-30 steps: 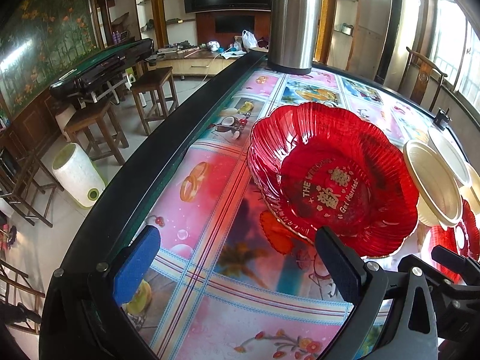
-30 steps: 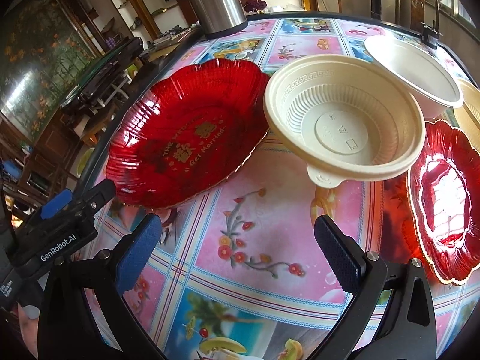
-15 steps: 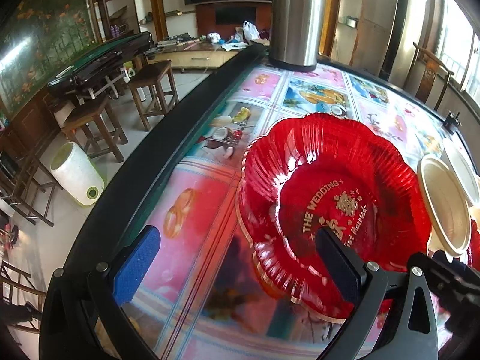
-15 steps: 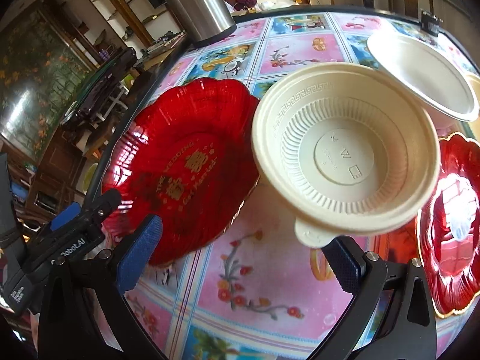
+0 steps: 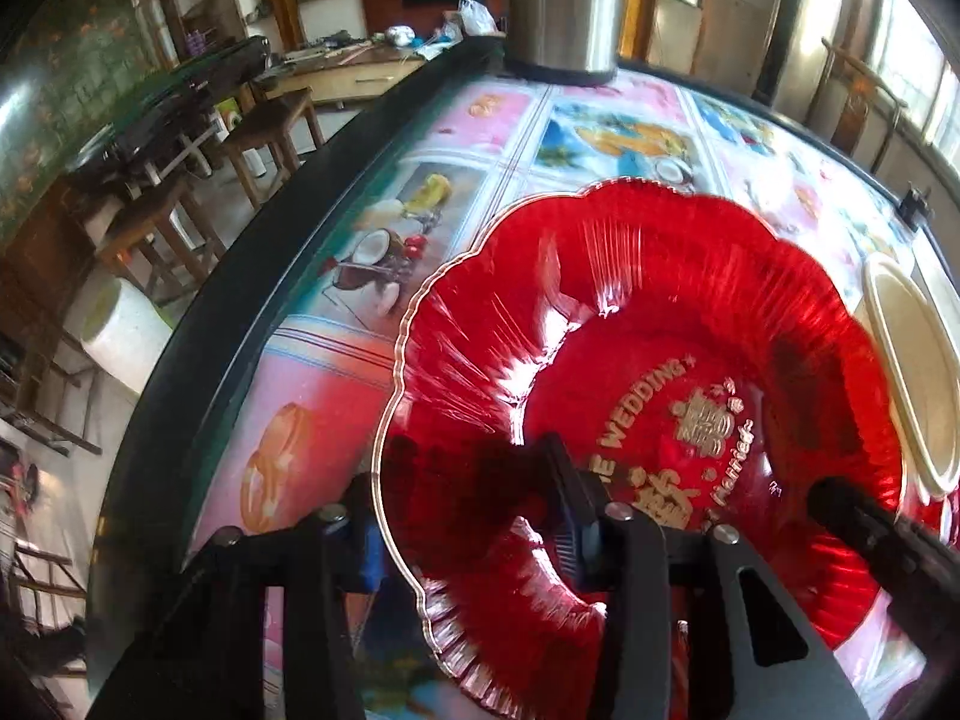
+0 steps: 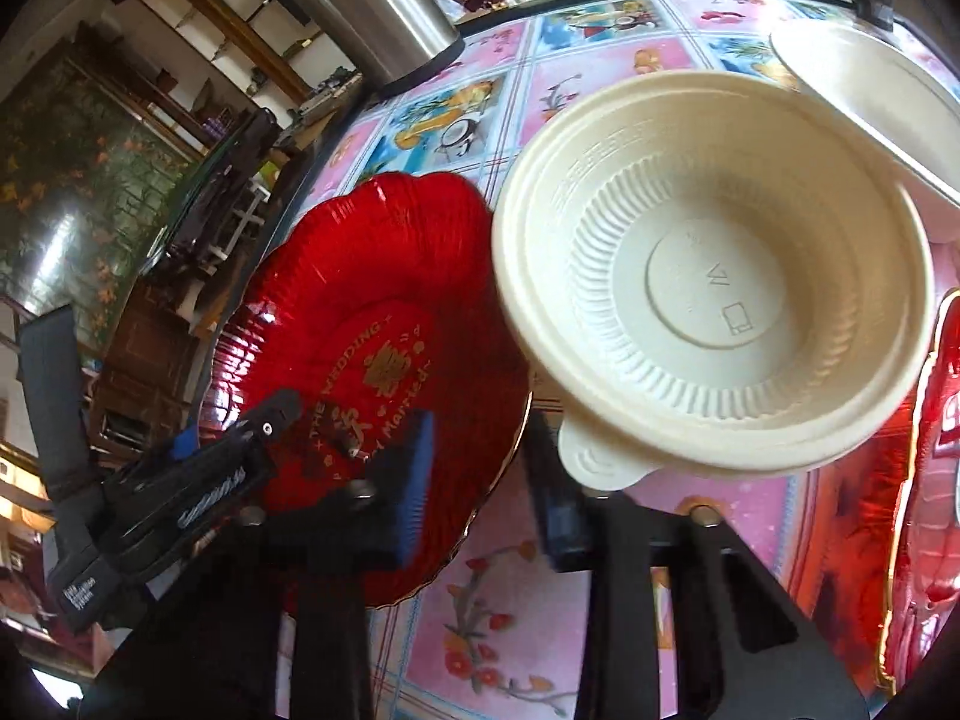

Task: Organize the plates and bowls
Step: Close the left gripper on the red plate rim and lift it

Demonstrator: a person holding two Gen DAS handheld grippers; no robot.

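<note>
A red scalloped wedding plate (image 5: 648, 372) lies on the table, its near rim between my left gripper's (image 5: 462, 516) fingers, which are closed on it. It also shows in the right wrist view (image 6: 372, 360), where the left gripper (image 6: 264, 438) pinches its left edge. My right gripper (image 6: 480, 480) has narrowed around the plate's right rim, just left of the tab of a beige plastic bowl (image 6: 714, 276). The bowl (image 5: 912, 372) sits against the plate's right side.
A steel thermos (image 5: 564, 6) stands at the table's far edge. A second beige bowl (image 6: 870, 102) lies behind the first. Another red plate (image 6: 936, 480) lies at the right. The black table rim (image 5: 240, 276) runs along the left, with stools beyond.
Both grippers moved forward and closed from wide open. The left now clamps the red plate's near rim. The right has narrowed around the plate's right rim beside the bowl.
</note>
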